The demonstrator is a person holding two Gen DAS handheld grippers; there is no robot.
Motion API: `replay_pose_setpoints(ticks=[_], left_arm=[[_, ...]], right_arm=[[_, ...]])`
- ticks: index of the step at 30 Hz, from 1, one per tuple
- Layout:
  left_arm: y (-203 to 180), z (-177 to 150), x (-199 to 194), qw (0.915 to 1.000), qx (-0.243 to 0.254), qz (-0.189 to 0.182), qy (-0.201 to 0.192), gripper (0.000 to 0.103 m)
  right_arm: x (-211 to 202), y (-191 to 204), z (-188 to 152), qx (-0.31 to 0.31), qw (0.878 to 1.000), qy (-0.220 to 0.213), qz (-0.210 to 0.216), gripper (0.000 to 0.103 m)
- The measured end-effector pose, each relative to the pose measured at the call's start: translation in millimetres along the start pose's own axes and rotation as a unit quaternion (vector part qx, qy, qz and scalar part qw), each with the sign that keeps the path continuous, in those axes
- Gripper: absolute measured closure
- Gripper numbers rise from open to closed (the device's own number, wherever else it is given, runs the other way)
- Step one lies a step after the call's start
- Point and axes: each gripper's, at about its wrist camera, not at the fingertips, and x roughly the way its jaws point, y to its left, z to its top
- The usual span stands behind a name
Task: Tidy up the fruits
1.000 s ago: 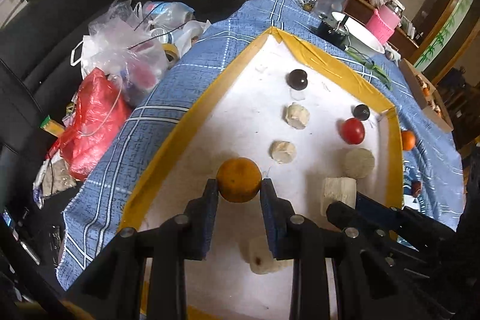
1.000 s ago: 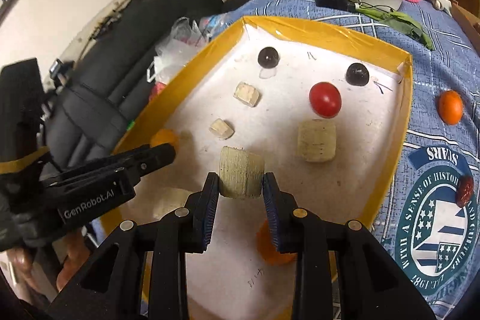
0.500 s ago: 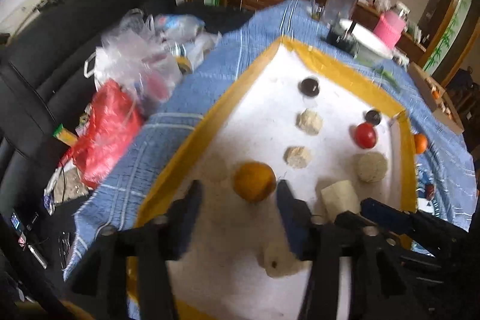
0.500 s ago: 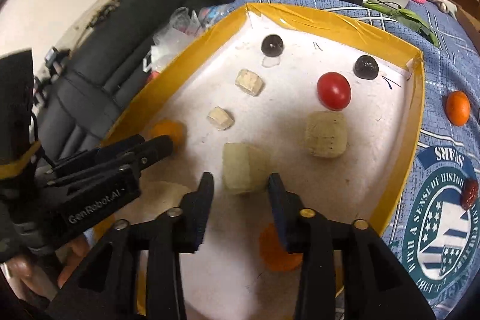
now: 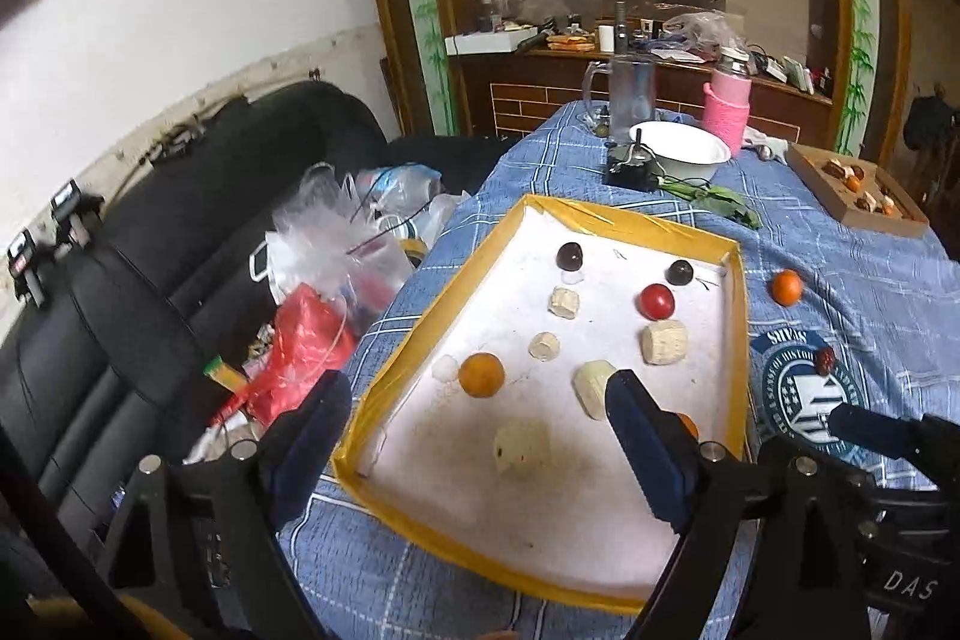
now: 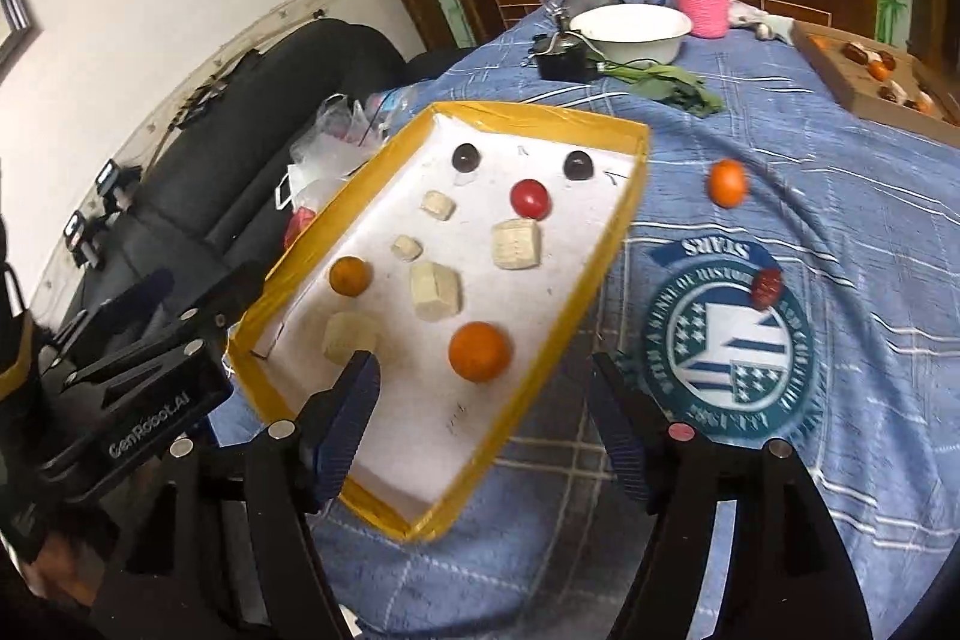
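Right wrist view, yellow-edged tray (image 6: 624,214) holding fruits, both grippers' fingers opening, empty.

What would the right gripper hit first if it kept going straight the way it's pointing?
Probably the large orange in the yellow-rimmed tray, which sits ahead between the opening fingers of the right gripper; depth is unclear.

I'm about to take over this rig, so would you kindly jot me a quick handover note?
Left gripper: jaws opening, nothing between them.
Right gripper: jaws opening, empty.
In the yellow-rimmed tray: two oranges, a tomato, two dark fruits and pale chunks.
Left: an orange on the cloth and a red date, both outside the tray.
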Motion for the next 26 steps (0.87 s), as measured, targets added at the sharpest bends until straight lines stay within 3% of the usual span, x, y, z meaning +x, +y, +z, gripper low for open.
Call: replay_pose_setpoints(ticks=[18, 21, 26], left_arm=[[2, -20, -34, 0.9998, 0.015, 0.009, -0.006, 0.015], [8, -22, -35, 0.9999, 0.005, 0.008, -0.005, 0.014], [14, -27, -27, 0.9999, 0.004, -0.005, 0.009, 0.014]], right_arm=[[-23, 19, -25, -0.008, 1.0, 0.001, -0.003, 0.033], [-25, 24, -26, -0.015, 1.0, 0.0, -0.008, 0.024], [-22, 30, -28, -0.024, 1.0, 0.001, -0.01, 0.023]])
